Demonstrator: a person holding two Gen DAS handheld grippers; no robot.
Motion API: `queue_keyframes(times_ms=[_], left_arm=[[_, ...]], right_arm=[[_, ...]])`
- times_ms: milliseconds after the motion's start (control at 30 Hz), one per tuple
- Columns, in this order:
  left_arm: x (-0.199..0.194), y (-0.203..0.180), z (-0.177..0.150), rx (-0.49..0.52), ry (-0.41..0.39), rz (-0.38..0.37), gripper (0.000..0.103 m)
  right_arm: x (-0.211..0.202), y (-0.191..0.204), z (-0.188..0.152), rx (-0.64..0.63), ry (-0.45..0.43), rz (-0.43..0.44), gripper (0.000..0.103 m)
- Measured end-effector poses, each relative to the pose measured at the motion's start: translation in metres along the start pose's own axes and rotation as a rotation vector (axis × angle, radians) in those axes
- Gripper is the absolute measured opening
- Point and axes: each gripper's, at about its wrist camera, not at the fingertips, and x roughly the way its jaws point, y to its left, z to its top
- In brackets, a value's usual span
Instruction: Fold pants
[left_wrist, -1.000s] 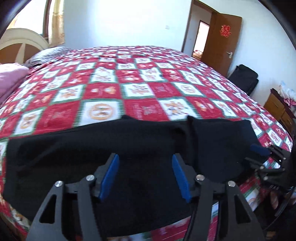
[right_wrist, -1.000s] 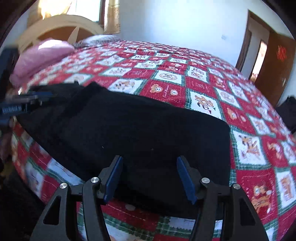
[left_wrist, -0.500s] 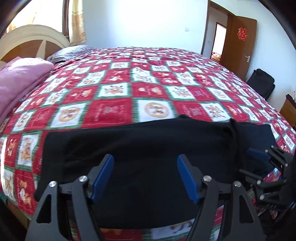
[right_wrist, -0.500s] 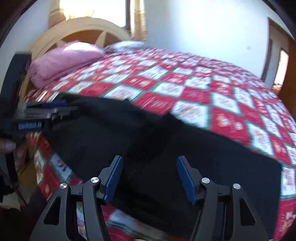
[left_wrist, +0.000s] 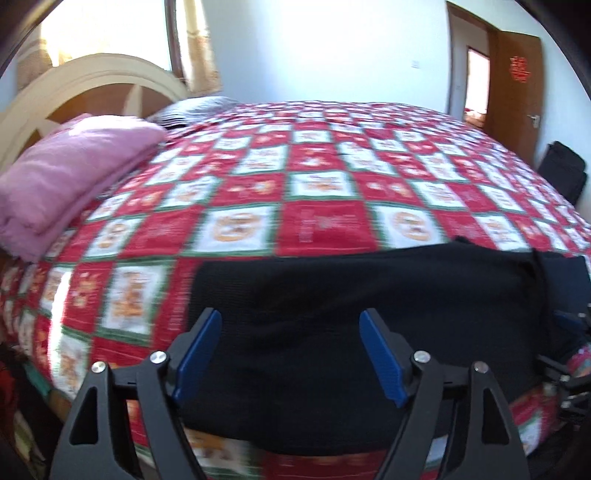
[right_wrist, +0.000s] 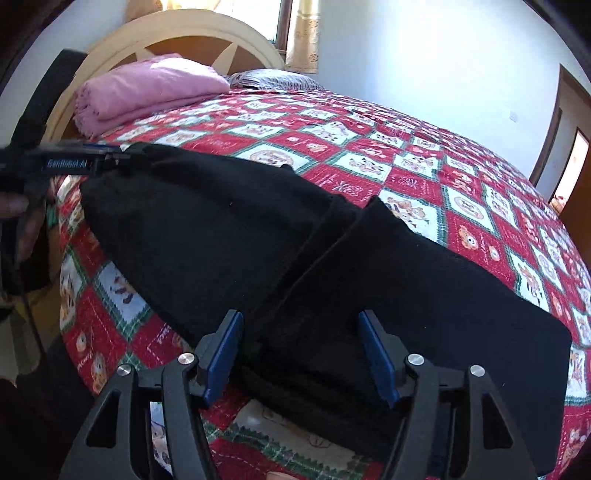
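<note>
Black pants (left_wrist: 369, 295) lie flat along the near edge of the bed. In the right wrist view the pants (right_wrist: 221, 229) show a raised overlap running down their middle. My left gripper (left_wrist: 291, 317) hovers over their left end, jaws opening, blue pads clear of the cloth. Over the near edge by the overlap, my right gripper (right_wrist: 300, 319) also has its jaws opening, cloth beneath them but not pinched. The left gripper (right_wrist: 85, 162) shows at the pants' far left corner, a hand (right_wrist: 14, 206) behind it. The right gripper (left_wrist: 576, 332) peeks in at the right edge.
The red and white patchwork bedcover (left_wrist: 317, 192) fills the bed beyond the pants. A folded pink blanket (left_wrist: 74, 173) and a pillow lie by the cream headboard (left_wrist: 92, 85). A brown door (left_wrist: 517, 81) and a black bag (left_wrist: 563, 170) stand at the right.
The left gripper has swept left along the pants to their left end and its jaws have widened. The right gripper has shifted left onto the middle overlap, rolled, and opened slightly.
</note>
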Motion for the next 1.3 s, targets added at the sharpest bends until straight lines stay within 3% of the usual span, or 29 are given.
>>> queue_keyframes(times_ms=[167, 367, 433, 500, 733, 967, 1033, 1133, 1200, 1233, 1300], left_arm=[[0.018, 0.048, -0.012, -0.122, 0.035, 0.011, 0.079], [0.03, 0.065, -0.024, -0.253, 0.05, -0.139, 0.069], [0.029, 0.063, -0.027, -0.258, 0.04, -0.144, 0.069], [0.028, 0.06, -0.027, -0.254, 0.035, -0.153, 0.059], [0.026, 0.044, -0.024, -0.187, 0.031, -0.064, 0.056], [0.021, 0.04, -0.021, -0.202, 0.015, -0.055, 0.045], [0.023, 0.037, -0.022, -0.18, 0.017, -0.039, 0.045], [0.029, 0.045, -0.027, -0.222, 0.024, -0.074, 0.063], [0.029, 0.051, -0.03, -0.251, 0.013, -0.11, 0.063], [0.028, 0.051, -0.03, -0.239, 0.011, -0.113, 0.062], [0.025, 0.05, -0.03, -0.229, 0.005, -0.114, 0.045]], right_arm=[[-0.012, -0.011, 0.0, 0.064, -0.022, 0.04, 0.066], [-0.017, -0.019, 0.002, 0.108, -0.057, 0.023, 0.066], [-0.016, -0.019, 0.002, 0.113, -0.051, 0.024, 0.066], [-0.014, -0.018, 0.001, 0.109, -0.048, 0.021, 0.066], [-0.014, -0.013, -0.001, 0.079, -0.029, -0.029, 0.066], [-0.013, -0.015, -0.002, 0.083, -0.02, -0.029, 0.066], [-0.013, -0.015, -0.002, 0.084, -0.02, -0.03, 0.066], [-0.012, -0.014, -0.002, 0.082, -0.02, -0.031, 0.066], [-0.012, -0.014, -0.002, 0.082, -0.019, -0.031, 0.066], [-0.012, -0.014, -0.002, 0.082, -0.019, -0.031, 0.066], [-0.012, -0.014, -0.002, 0.083, -0.02, -0.031, 0.066]])
